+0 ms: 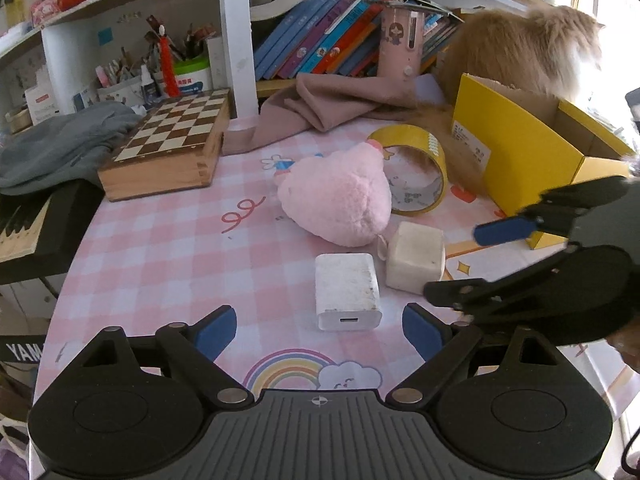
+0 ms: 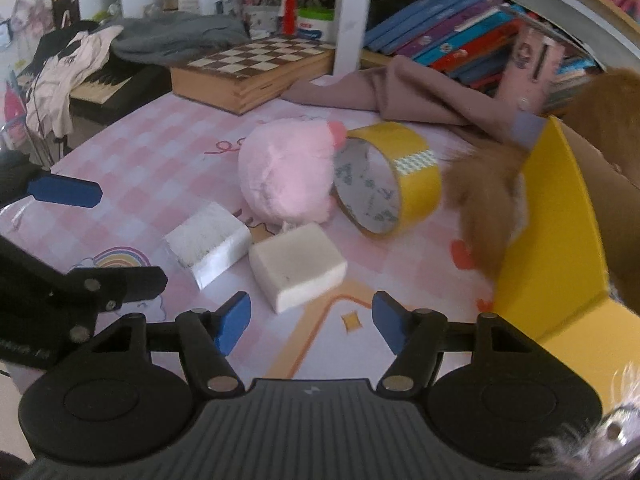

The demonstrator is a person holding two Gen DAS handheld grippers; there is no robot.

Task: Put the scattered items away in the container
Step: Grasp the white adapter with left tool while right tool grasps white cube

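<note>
The left gripper (image 1: 320, 326) is hovering low over the pink checked table (image 1: 160, 248), jaws spread wide and holding nothing, with the white charger (image 1: 346, 290) lying just ahead at twelve o'clock. At one o'clock from the charger, the cream block (image 1: 416, 258) is sitting just beside it. The right gripper (image 2: 311, 320) is standing open too, nothing pinched, the block lying just ahead of its tips at eleven o'clock. The pink plush (image 1: 338, 194) is leaning against the upright yellow tape roll (image 1: 420, 168). The yellow box (image 1: 516, 148) is waiting at two o'clock, a furry cat (image 1: 528, 52) behind it.
</note>
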